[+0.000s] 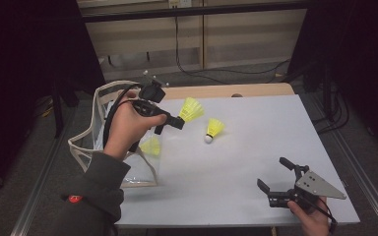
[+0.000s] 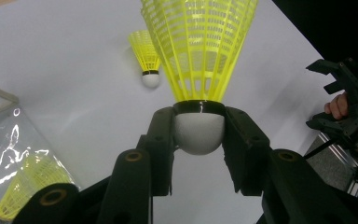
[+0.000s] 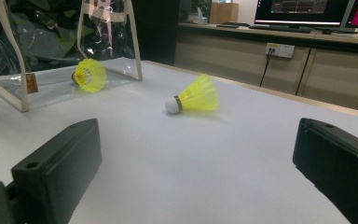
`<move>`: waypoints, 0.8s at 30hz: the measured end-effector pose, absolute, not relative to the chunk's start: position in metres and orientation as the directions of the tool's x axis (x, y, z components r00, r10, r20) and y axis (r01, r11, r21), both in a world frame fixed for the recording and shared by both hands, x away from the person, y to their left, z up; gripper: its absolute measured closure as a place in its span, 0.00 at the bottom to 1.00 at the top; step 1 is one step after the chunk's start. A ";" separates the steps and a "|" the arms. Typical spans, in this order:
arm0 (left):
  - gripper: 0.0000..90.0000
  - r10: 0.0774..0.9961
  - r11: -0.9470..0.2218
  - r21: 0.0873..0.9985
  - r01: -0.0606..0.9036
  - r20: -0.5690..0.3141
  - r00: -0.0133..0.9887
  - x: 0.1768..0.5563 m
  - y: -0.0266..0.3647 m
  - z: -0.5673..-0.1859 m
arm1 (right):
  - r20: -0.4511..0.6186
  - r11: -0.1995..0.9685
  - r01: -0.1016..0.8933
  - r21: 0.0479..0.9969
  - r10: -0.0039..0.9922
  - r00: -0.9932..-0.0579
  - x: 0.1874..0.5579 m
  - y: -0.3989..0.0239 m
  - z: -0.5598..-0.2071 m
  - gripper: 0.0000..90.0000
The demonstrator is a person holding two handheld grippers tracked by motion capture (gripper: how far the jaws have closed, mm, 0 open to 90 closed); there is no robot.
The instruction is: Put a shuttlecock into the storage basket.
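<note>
My left hand-held gripper (image 2: pixel 199 135) clamps a yellow shuttlecock (image 2: pixel 199 60) by its cork, next to carry into the clear bag (image 1: pixel 101 142), while my right hand-held gripper (image 1: pixel 274 177) rests with jaws apart

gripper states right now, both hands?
Left gripper: closed on the held shuttlecock, pads clamping its white cork.
Right gripper: open, nothing between the jaws.

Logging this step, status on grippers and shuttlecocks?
Left gripper shut on yellow plastic shuttlecock. Right gripper open, empty. One shuttlecock in clear bag, one loose. Nothing blocking.
</note>
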State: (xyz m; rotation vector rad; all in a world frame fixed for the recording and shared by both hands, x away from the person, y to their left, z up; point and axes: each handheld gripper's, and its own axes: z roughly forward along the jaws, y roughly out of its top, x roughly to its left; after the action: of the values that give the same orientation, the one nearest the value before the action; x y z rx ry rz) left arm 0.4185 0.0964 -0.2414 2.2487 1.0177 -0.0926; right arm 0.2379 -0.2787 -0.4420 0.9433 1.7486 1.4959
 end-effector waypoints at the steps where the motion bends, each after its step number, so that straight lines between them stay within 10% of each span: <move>1: 0.72 0.645 -0.480 0.540 0.691 -0.316 0.696 0.419 0.097 -0.241 | -0.020 0.094 0.111 0.989 0.844 -0.535 0.238 -0.279 -0.442 0.01; 24: 0.72 0.655 -0.466 0.547 0.696 -0.316 0.687 0.421 0.106 -0.230 | -0.014 0.090 0.116 0.989 0.846 -0.532 0.238 -0.278 -0.442 0.01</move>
State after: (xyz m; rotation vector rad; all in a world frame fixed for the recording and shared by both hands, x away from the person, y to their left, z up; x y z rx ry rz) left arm 0.4208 0.1064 -0.2304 2.2338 1.0305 -0.0801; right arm 0.2380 -0.2783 -0.4423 0.9510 1.7473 1.4957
